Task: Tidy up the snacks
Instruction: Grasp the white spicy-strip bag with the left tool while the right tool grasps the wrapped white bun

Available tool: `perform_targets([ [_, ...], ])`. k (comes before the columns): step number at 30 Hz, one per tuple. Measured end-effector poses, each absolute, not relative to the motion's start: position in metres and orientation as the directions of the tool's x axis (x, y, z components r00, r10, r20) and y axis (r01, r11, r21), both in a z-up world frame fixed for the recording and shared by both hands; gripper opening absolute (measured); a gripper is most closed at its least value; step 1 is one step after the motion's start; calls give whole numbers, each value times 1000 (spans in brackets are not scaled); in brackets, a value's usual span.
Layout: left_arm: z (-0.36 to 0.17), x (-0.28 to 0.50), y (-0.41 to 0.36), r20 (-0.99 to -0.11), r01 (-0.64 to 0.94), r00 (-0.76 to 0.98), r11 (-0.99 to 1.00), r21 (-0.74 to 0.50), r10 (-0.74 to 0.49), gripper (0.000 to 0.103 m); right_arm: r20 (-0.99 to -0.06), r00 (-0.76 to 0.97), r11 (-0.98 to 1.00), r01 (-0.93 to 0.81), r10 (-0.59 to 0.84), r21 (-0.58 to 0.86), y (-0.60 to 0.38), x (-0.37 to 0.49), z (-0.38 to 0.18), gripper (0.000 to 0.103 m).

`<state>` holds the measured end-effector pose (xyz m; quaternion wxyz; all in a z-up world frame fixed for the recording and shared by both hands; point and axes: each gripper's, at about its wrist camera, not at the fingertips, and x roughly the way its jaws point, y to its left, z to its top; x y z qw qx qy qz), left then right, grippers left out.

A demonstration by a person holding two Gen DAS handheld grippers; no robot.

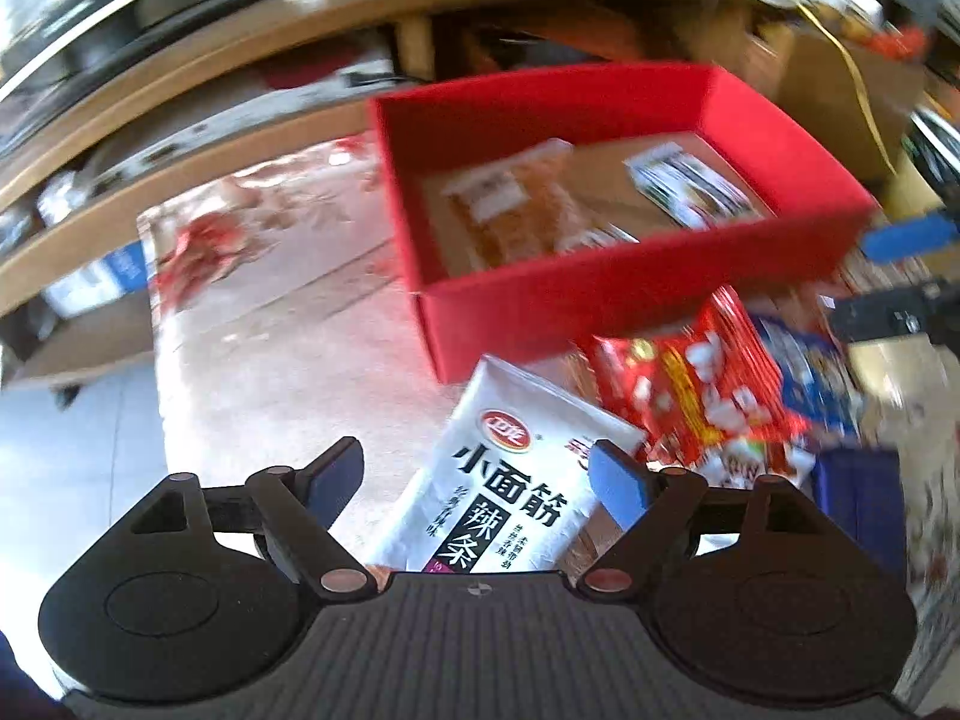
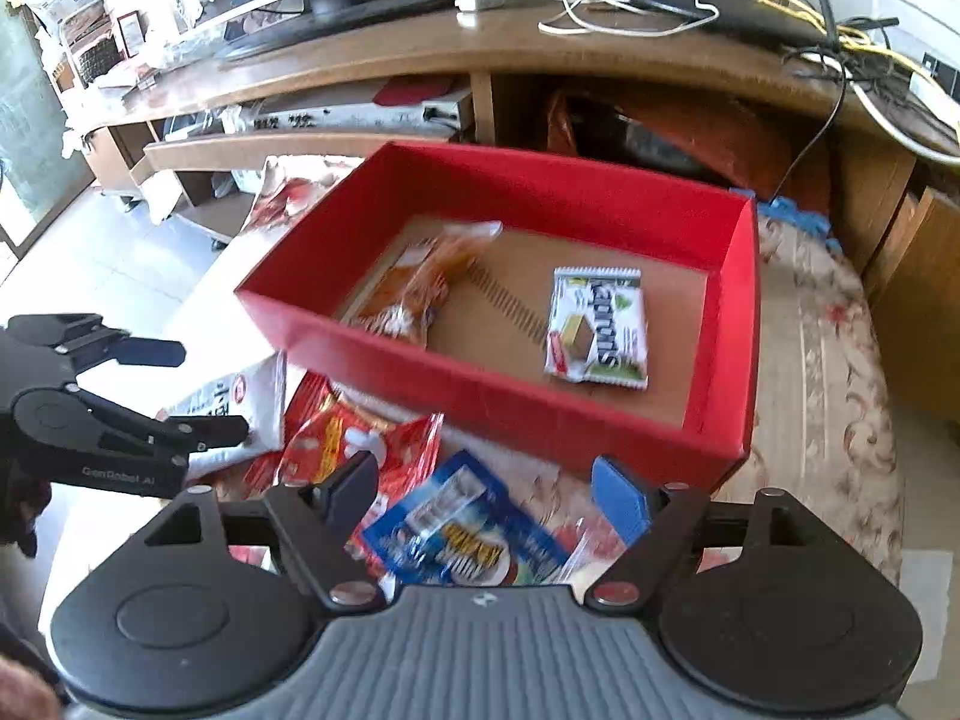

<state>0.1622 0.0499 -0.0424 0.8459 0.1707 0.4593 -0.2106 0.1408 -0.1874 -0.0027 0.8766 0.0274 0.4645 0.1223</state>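
Observation:
A red box (image 2: 480, 396) (image 1: 600, 300) stands on a floral cloth; inside lie an orange snack packet (image 2: 414, 288) (image 1: 516, 210) and a white-green wafer packet (image 2: 600, 324) (image 1: 696, 186). In front of the box lie a white packet with black Chinese print (image 1: 510, 492) (image 2: 234, 396), a red packet (image 1: 696, 384) (image 2: 360, 444) and a blue packet (image 2: 462, 528) (image 1: 804, 372). My left gripper (image 1: 480, 480) (image 2: 198, 390) is open over the white packet. My right gripper (image 2: 486, 498) is open over the blue packet; its fingers show at the right edge of the left wrist view (image 1: 900, 240).
A wooden TV stand (image 2: 540, 48) with cables, a router and shelves rises behind the box. The floral cloth (image 2: 828, 360) spreads to the right. Pale tiled floor (image 2: 90, 252) lies to the left.

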Motion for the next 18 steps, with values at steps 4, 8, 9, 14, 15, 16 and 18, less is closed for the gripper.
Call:
perform_targets([
  [4, -48, 163, 50, -853, 596, 469, 795, 113, -230, 92, -820, 522, 971, -177, 233, 163, -190, 133, -7, 75],
  [8, -56, 161, 51, -873, 647, 404, 760, 62, -273, 92, -832, 508, 974, -142, 224, 176, -202, 128, -10, 76],
  [9, -58, 159, 49, -878, 664, 395, 745, 70, -269, 92, -832, 508, 975, -132, 222, 180, -206, 127, -10, 76],
  [14, -74, 154, 47, -897, 702, 374, 705, 107, -236, 98, -844, 502, 981, -67, 191, 182, -228, 129, -14, 78],
  [15, -73, 156, 49, -900, 696, 368, 711, 99, -235, 97, -848, 497, 982, -54, 183, 180, -232, 130, -16, 78],
  [16, -72, 156, 51, -901, 687, 369, 721, 97, -230, 97, -853, 492, 983, -39, 175, 179, -237, 131, -18, 78],
  [18, -70, 154, 53, -902, 667, 367, 740, 85, -227, 89, -860, 485, 984, -14, 160, 175, -244, 133, -22, 78],
])
